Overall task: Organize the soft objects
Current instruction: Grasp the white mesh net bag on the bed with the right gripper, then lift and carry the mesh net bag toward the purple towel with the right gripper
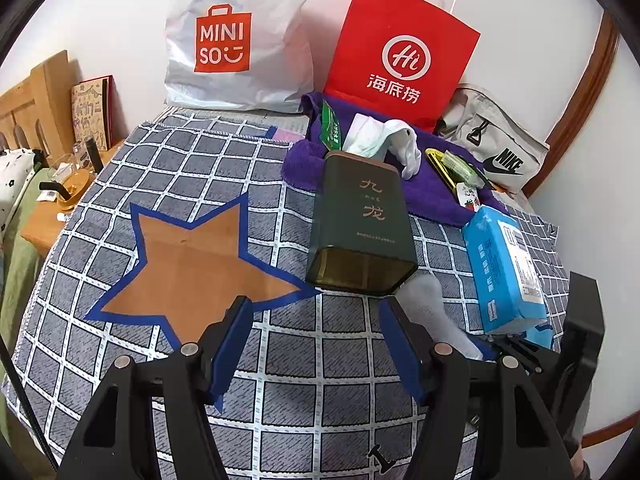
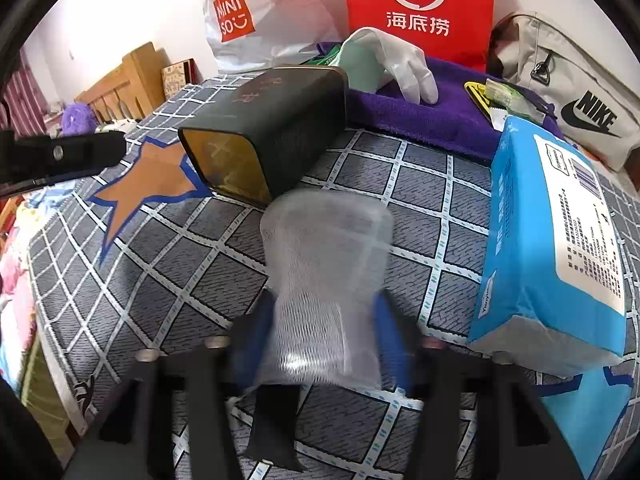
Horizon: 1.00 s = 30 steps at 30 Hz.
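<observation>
Two grippers worked over one grey checked cloth [image 1: 168, 168] spread on the table. The right gripper [image 2: 322, 320] had its blue pads pressed against the sides of a grey sock [image 2: 326, 264], clenched on it at the near edge of the cloth; the sock was blurred in the right wrist view. In the left wrist view the same sock [image 1: 430, 304] lay just near of the tin's open end, trailing toward the near right. The left gripper [image 1: 316, 336] hung released, its jaws apart over bare cloth with nothing between them, just near of one orange star [image 1: 192, 268] outlined in blue.

One dark green tin [image 1: 362, 224] lay on its side in the middle, open mouth facing near. One blue tissue pack [image 1: 506, 268] lay to its right. Beyond the tin was one purple towel [image 1: 432, 196], bearing one white glove [image 1: 406, 148], one green packet [image 1: 330, 128] and a yellow-edged item [image 1: 442, 168] too small to identify.

Against the far wall stood three bags: one white plastic bag [image 1: 240, 40] on the left, one red paper bag [image 1: 404, 52] in the middle and one grey pouch [image 1: 496, 148] on the right.
</observation>
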{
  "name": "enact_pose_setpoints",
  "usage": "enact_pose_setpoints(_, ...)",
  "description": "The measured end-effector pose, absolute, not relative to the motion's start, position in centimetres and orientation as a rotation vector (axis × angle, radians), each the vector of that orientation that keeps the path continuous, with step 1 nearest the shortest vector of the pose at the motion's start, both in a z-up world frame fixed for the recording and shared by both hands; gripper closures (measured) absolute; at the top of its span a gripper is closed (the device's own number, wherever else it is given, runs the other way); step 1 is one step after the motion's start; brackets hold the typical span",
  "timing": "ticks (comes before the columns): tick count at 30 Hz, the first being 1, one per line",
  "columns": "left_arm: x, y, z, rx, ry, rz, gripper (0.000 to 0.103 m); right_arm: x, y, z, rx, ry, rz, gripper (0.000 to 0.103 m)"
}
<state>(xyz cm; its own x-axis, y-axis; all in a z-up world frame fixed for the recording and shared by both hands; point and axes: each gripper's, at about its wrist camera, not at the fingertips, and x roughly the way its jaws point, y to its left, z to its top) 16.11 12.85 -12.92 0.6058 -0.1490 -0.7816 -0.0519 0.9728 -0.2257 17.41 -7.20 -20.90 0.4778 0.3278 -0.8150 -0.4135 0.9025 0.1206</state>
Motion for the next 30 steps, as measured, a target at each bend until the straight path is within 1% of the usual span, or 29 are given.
enact_pose_setpoints(1, 16.0, 12.8, -13.0, -0.237, 0.922, -0.059, 0.04, 17.5, -7.5, -20.8, -0.078, 0.984, 0.471, 0.079)
enact_pose_setpoints(2, 16.0, 12.7, -13.0, -0.24, 0.927, -0.065, 0.04, 17.5, -7.6, -20.8, -0.067, 0.986, 0.477, 0.08)
enact_pose_setpoints(5, 15.8, 12.3, -13.1, -0.234, 0.93, -0.071, 0.04, 17.4, -8.0, -20.5, -0.048, 0.984, 0.495, 0.086)
enact_pose_setpoints(9, 15.5, 11.7, -13.1, -0.217, 0.94, -0.067, 0.04, 16.8, -8.8, -19.5, 0.003, 0.952, 0.533, 0.087)
enact_pose_setpoints(10, 15.4, 11.5, -13.1, -0.217, 0.943, -0.064, 0.04, 16.7, -8.9, -19.2, 0.007, 0.945, 0.542, 0.088)
enact_pose_setpoints(11, 15.4, 11.4, -13.1, -0.216, 0.945, -0.063, 0.04, 16.5, -9.0, -18.8, 0.008, 0.936, 0.55, 0.092)
enact_pose_setpoints(14, 15.1, 10.8, -13.1, -0.203, 0.949, -0.065, 0.04, 16.0, -9.7, -17.8, 0.011, 0.908, 0.554, 0.094)
enact_pose_setpoints(21, 14.4, 8.2, -13.7, -0.158, 0.975, -0.075, 0.04, 14.4, -12.7, -16.5, -0.018, 0.873, 0.535, 0.095)
enact_pose_setpoints(30, 14.0, 3.9, -16.2, -0.1, 1.037, -0.121, 0.04, 11.0, -16.2, -16.5, -0.055, 0.846, 0.567, 0.095)
